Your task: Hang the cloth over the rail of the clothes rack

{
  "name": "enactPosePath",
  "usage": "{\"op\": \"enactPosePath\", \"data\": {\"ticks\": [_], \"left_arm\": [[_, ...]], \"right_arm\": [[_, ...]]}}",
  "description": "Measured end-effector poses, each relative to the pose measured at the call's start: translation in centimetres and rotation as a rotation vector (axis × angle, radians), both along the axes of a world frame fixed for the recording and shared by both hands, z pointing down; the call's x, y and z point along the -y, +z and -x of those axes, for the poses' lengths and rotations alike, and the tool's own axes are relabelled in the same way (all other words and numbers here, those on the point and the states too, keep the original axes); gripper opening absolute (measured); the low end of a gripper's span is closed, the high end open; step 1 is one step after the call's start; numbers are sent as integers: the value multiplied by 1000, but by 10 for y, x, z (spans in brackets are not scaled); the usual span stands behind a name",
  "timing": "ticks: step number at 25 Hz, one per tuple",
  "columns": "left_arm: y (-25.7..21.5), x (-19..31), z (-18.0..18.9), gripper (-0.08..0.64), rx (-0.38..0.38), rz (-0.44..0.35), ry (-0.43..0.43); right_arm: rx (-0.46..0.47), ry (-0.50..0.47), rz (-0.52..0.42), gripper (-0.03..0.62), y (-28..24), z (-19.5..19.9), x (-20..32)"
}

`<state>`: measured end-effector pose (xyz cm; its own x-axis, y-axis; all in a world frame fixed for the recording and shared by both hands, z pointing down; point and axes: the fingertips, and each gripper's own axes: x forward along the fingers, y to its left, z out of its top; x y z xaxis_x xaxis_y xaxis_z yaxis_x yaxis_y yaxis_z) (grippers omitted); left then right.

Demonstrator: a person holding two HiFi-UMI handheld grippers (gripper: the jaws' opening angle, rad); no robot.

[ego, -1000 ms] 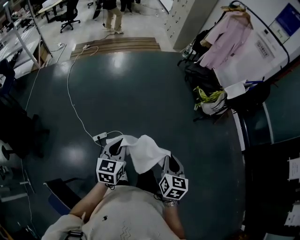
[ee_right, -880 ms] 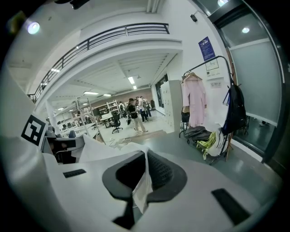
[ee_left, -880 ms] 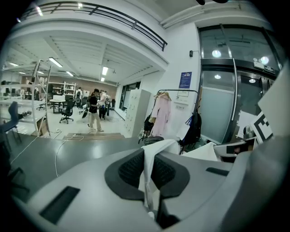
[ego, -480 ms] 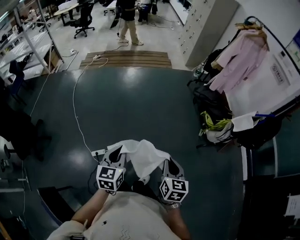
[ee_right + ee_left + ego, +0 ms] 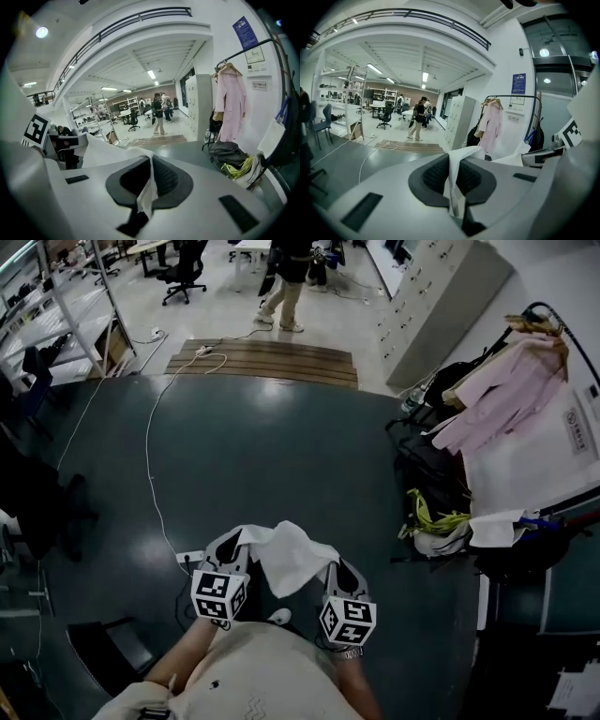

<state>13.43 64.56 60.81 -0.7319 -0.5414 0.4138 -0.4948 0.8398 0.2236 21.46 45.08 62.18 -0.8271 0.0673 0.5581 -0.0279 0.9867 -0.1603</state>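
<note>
The left gripper (image 5: 234, 543) and the right gripper (image 5: 335, 568) each pinch an edge of the white fabric cloth (image 5: 286, 557), which is slung between them near the person. This is likely the carry step. The next move calls for reaching the black metal rail (image 5: 246, 51) of the clothes rack, far right, and lifting the cloth above it.

The right gripper (image 5: 149, 183) pinches the white cloth (image 5: 103, 153); a pink coat (image 5: 229, 107) hangs beyond.

cloth (image 5: 292, 555) between left gripper (image 5: 242, 540) and right gripper (image 5: 331, 562), clothes rack (image 5: 542, 307) ahead right

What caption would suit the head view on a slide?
A white cloth held between the left gripper and right gripper, both shut on it, with the clothes rack standing off to the right.
</note>
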Motion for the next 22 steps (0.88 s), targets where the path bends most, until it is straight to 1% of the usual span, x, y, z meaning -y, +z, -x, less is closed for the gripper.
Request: {"op": "enactPosePath", "data": {"ticks": [2,4,8,12,14,18,20,22], "left_arm": [[6,13,38,17,-20,-12,32],[7,29,78,17,-30,-19,85],[-5,65,156,17,-6,-31,218],[-11,98,214,17,21,-43,341],[-16,112,235,17,24,-48,380],[-15,138,264,17,34,-53,433],[-8,154,281,17,39,-24,451],[1,171,297,17,26,6,460]], "right_arm": [[-10,31,-14,26,2,28,9],[-18,88,-14,26,1,59,21],[7,207,8,26,-12,126,41],[21,317,8,26,-16,165,55],[12,364,10,26,-15,175,63],[6,438,16,26,-9,189,87],[13,462,24,26,-3,201,105],[19,483,30,26,5,212,128]]}}
